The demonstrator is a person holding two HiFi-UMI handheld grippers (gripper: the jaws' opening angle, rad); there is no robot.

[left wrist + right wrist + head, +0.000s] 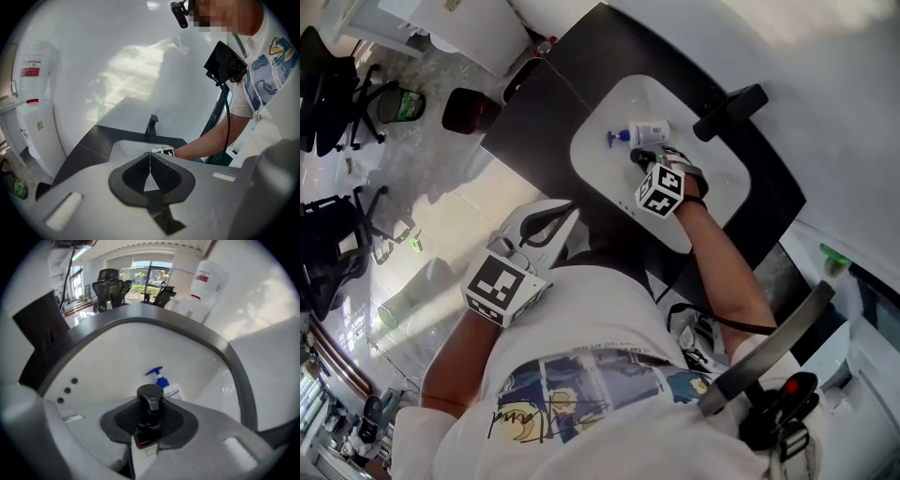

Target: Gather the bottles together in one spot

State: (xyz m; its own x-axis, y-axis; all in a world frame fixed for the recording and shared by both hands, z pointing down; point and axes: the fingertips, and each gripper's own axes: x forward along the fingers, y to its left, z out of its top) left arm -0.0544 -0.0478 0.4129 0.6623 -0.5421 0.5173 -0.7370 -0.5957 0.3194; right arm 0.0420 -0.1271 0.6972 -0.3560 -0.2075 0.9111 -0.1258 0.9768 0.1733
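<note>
A: R gripper (150, 411)?
B: Clamped on brown pump bottle (149, 426), inside sink basin (108, 357).
A: Other one?
B: White bottle (168, 389) w/ blue pump, lying just beyond, nr basin's far rim. L gripper (150, 157): jaws together, empty, off counter (534, 122) edge.

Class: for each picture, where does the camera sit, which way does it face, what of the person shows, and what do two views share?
Head view: on the person's head, facing steeply down at the sink; shirt, right forearm, left claw, right claw show.
Left gripper view: on the shut, empty left claw, facing the tap; right forearm and shirt show.
Right gripper view: on the right claw, clamped on the brown bottle, facing into the sink; no body shows.
Shared: head and right gripper views show the blue-pump bottle.
</note>
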